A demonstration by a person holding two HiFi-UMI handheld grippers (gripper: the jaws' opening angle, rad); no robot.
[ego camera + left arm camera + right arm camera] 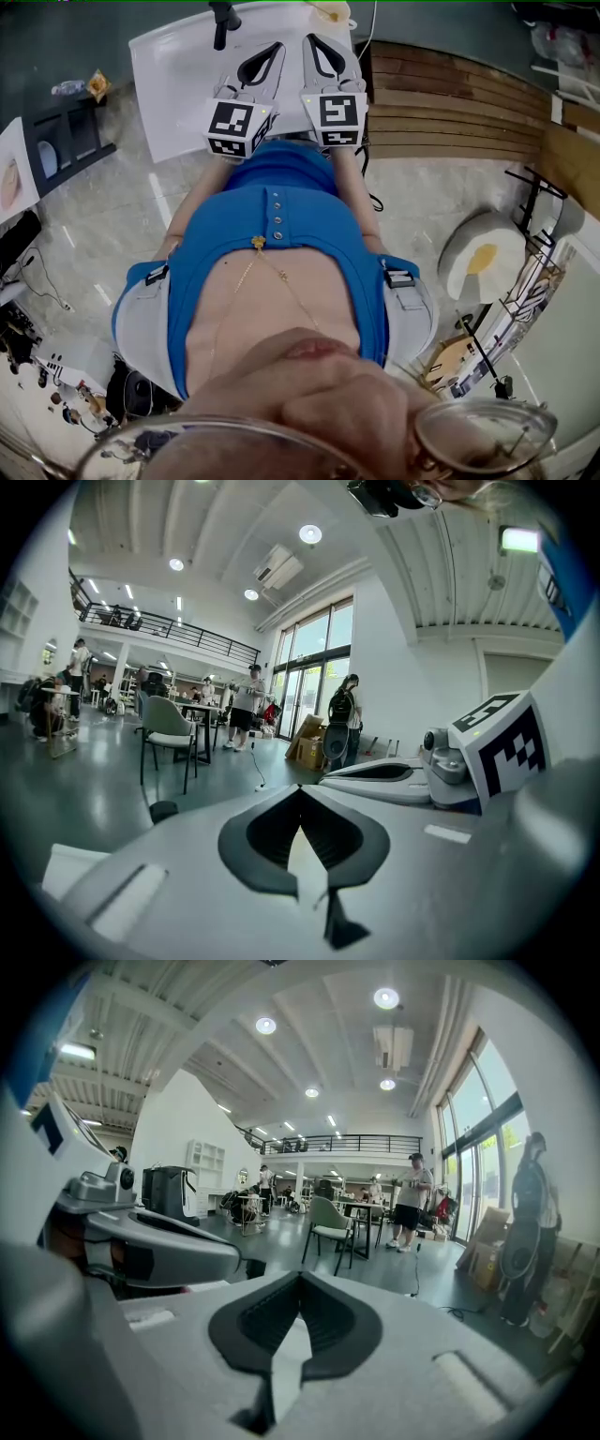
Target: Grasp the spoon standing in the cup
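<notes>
No cup or spoon can be made out for certain. A small pale, yellowish object (330,11) sits at the far edge of the white table (173,84), too small to identify. In the head view my left gripper (278,45) and right gripper (312,39) are held side by side over the table, both pointing away from me. In both, the jaws meet at the tips with nothing between them. The left gripper view shows its shut jaws (300,789) with the right gripper (394,772) beside it. The right gripper view shows shut, empty jaws (300,1275).
A black stand (223,19) rises from the table's far side. Wooden slats (450,103) lie to the right, and a round white cushion (483,258) lower right. The gripper views look out into a large hall with chairs (169,728), tables and people standing (410,1199).
</notes>
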